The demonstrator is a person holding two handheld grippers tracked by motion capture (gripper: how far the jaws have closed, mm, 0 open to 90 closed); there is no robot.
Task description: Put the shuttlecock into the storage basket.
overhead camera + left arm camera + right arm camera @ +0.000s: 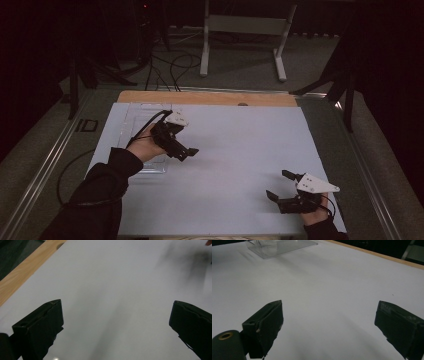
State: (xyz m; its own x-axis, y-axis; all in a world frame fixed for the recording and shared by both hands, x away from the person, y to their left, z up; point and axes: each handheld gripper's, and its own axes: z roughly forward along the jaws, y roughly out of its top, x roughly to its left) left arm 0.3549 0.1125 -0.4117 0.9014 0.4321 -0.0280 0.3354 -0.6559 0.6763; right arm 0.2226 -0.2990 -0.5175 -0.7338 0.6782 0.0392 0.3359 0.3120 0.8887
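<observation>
My left gripper (186,152) hovers over the left part of the white sheet (235,150), held by a hand in a dark sleeve and pointing right. In the left gripper view its jaws stand wide apart, so the left gripper (116,322) is open with only bare white sheet (120,285) between them. My right gripper (277,184) rests low near the front right of the sheet and points left. It is open as well, and the right gripper (329,325) has nothing between its jaws.
A clear plastic tray (134,117) lies on the sheet's left side, partly under the left hand, and the clear tray (279,246) also sits far off in the right gripper view. A wooden strip (207,97) runs along the far edge. Cables and metal table legs (205,45) lie beyond.
</observation>
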